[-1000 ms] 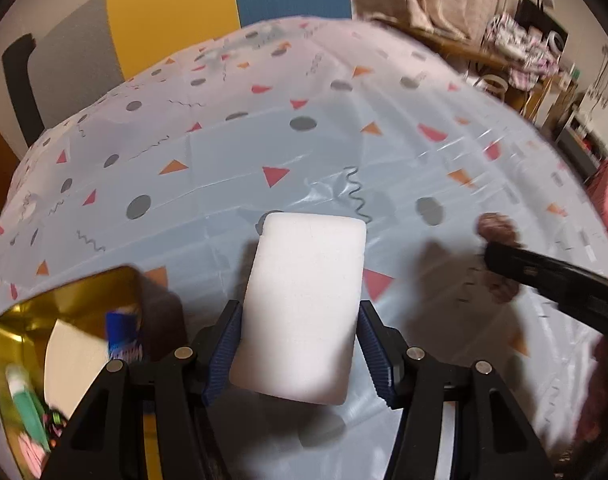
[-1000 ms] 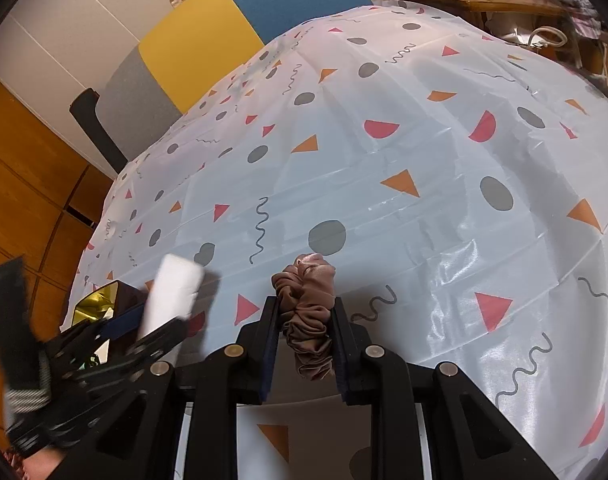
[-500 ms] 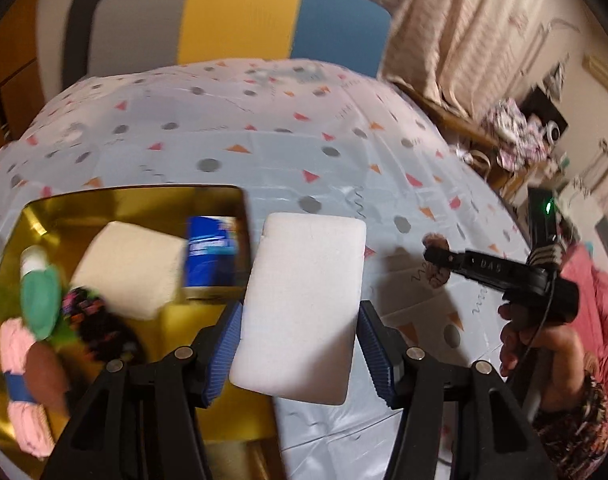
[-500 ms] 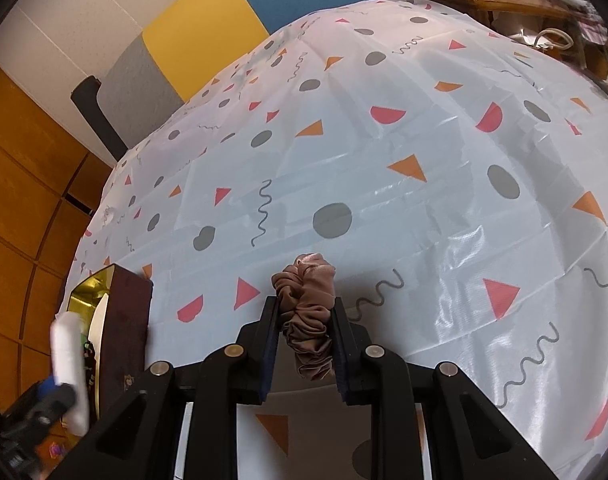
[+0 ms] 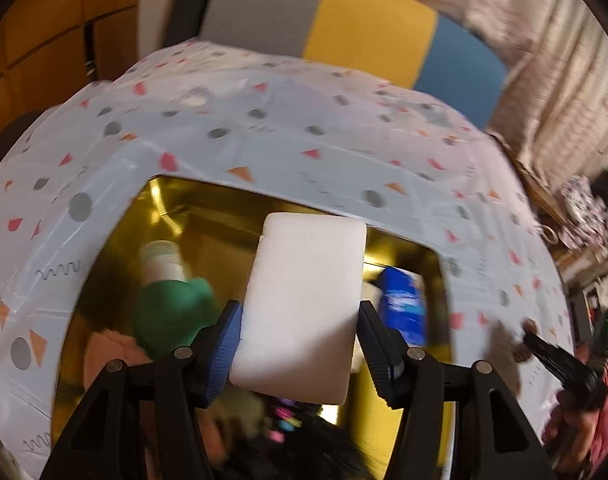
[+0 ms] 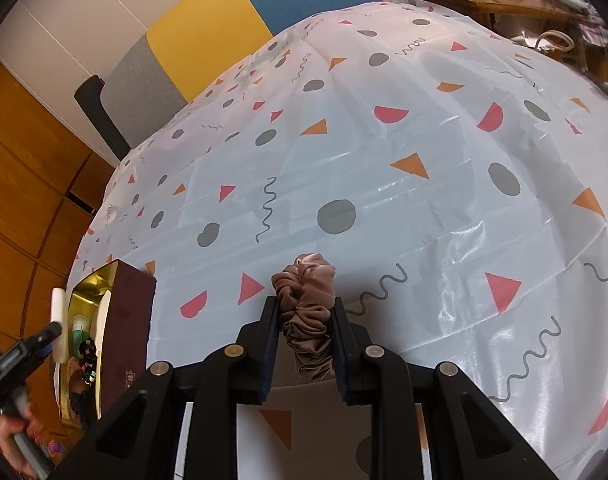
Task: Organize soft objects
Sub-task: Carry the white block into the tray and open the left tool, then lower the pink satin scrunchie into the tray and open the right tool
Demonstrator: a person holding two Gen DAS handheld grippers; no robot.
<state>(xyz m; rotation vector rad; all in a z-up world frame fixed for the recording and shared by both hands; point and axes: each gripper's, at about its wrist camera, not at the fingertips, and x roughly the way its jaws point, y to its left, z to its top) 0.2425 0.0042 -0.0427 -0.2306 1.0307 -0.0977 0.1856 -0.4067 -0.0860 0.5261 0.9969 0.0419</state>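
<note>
**White sponge block held over gold-lined box as brown scrunchie is gripped above patterned table**

A white rectangular foam sponge block [image 5: 304, 304] is being clasped between the blue-padded fingers [image 5: 224, 348] of the left gripper [image 5: 300, 352], its flat face turned to the camera, and is being held above the open gold-lined box [image 5: 176, 216]. Inside the box, a green soft object [image 5: 168, 320], a white-capped item [image 5: 160, 260], a blue packet [image 5: 404, 304] and pinkish fabric [image 5: 104, 352] are being seen, though much of it is blurred. The box is being shown standing on the pale plastic tablecloth printed with grey dots and red and orange triangles [image 6: 424, 200].

In the right wrist view, a crumpled brown fabric scrunchie [image 6: 308, 308] is being pinched between the closed-in fingers of the right gripper [image 6: 306, 344], held above the tablecloth well apart from the box, whose dark maroon outer wall [image 6: 124, 328] is being seen at the left edge. A grey, yellow and blue panel [image 6: 224, 28] is being seen beyond the table.
</note>
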